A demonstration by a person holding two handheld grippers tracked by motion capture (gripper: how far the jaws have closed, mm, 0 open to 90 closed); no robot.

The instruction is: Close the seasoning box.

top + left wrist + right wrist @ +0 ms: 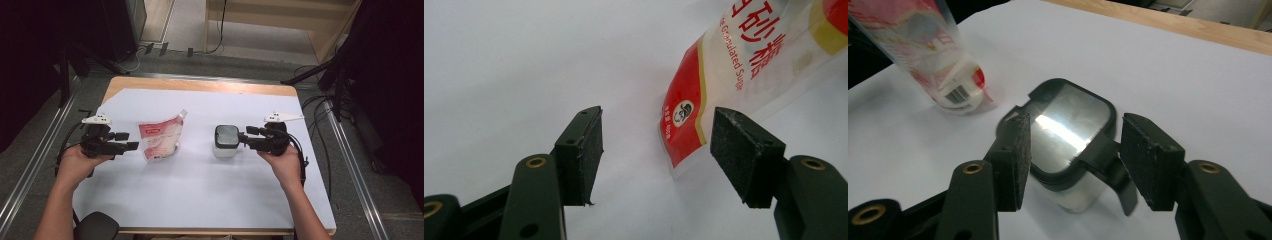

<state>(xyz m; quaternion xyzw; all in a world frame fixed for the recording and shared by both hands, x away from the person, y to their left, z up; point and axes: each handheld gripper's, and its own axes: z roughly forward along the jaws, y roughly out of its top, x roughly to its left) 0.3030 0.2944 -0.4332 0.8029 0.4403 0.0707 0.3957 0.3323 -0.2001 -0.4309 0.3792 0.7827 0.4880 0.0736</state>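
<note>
My left gripper (131, 140) sits spread at centre left, just beside the sugar pouch (161, 139) on the worktop (200, 195). My right gripper (245, 135), centre right, is spread around the lidded box's (226, 141) latch.

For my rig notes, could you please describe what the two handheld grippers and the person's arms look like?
Both the left gripper and the right gripper are black, each topped by a pale three-cornered plate and trailing a black cable. Their jaws carry rough black pads and brass-coloured pivots. The forearms are bare, with no sleeves.
</note>
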